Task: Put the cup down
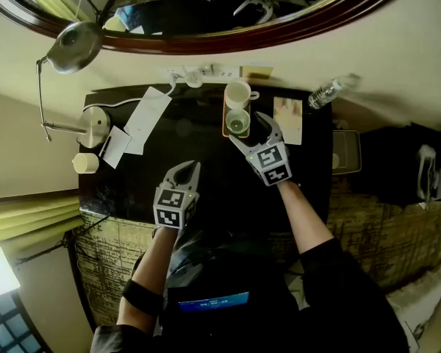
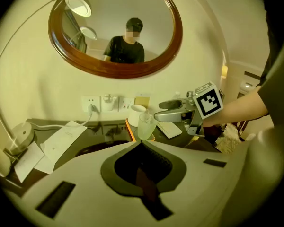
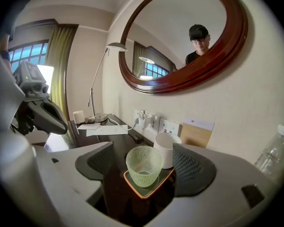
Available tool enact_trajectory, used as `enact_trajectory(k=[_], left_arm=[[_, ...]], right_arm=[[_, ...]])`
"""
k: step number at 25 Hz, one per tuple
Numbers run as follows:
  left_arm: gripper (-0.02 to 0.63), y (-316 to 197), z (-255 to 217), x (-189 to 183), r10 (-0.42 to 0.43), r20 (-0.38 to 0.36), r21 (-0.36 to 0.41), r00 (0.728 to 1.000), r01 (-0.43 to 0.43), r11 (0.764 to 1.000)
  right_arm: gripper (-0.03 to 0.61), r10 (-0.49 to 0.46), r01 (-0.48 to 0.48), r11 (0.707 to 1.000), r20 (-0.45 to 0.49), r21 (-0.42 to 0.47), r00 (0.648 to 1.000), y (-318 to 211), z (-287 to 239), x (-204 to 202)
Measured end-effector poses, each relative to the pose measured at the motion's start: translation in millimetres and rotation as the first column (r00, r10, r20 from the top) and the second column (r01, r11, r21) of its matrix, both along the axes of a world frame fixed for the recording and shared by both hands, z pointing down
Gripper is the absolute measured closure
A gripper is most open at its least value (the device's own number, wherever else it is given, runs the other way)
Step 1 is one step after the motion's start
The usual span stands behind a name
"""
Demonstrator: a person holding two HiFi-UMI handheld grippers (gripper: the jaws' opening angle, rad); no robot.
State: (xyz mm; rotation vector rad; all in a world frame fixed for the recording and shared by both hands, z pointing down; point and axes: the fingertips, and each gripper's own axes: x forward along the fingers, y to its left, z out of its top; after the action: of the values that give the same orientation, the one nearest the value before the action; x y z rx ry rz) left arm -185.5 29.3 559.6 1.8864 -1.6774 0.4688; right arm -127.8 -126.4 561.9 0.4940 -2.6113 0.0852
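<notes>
Glass cup (image 3: 144,167) sits untouched inside the wide-open right tool (image 1: 253,129); left tool (image 2: 141,144) closed.

The place reads as a hotel room. An oval wood-framed mirror (image 2: 99,27) is hung on a plain wall above a dark, glossy surface (image 1: 198,142). A small tray (image 3: 149,189) with a white mug (image 1: 237,93) and a glass cup (image 1: 237,123) is set out there, near a water bottle (image 1: 325,92) and leaflets (image 1: 147,120). Wall sockets (image 2: 91,103) are fitted just above, a swing-arm lamp (image 1: 73,46) is placed at one end, and long curtains (image 3: 61,65) and patterned carpet (image 1: 367,219) are seen.
</notes>
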Motion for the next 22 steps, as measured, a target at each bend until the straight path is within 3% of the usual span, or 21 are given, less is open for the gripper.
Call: enact_trajectory(k=[3,10,13,18,22], left_arm=[[0.614,-0.9,-16.7,-2.6,-0.013,0.002,0.032,1.000,0.013,0.999],[0.614,6.5,-42.8,-14.7,-0.063,0.004,0.105,0.998,0.062,0.992],[0.614,10.3,-47.8,-12.5,-0.054,0.005,0.112,0.999,0.053,0.992],[0.614,13.0,-56.4,-5.5,-0.031,0.007,0.133,1.000,0.029,0.991],[0.614,19.9,-61.9,1.2,-0.020,0.010,0.136,1.000,0.018,0.991]], right_arm=[[0.208,0.026,-0.026,0.999,0.019,-0.023,0.999,11.2,-22.8,21.8],[0.467,0.146,-0.146,0.989,-0.013,-0.035,0.989,26.8,-57.0,85.5],[0.499,0.218,-0.218,0.975,0.000,-0.053,0.976,31.3,-68.7,109.2],[0.560,0.254,-0.252,0.966,0.021,-0.058,0.967,52.3,-77.8,138.3],[0.563,0.278,-0.273,0.956,0.028,-0.109,0.960,75.1,-69.5,158.7]])
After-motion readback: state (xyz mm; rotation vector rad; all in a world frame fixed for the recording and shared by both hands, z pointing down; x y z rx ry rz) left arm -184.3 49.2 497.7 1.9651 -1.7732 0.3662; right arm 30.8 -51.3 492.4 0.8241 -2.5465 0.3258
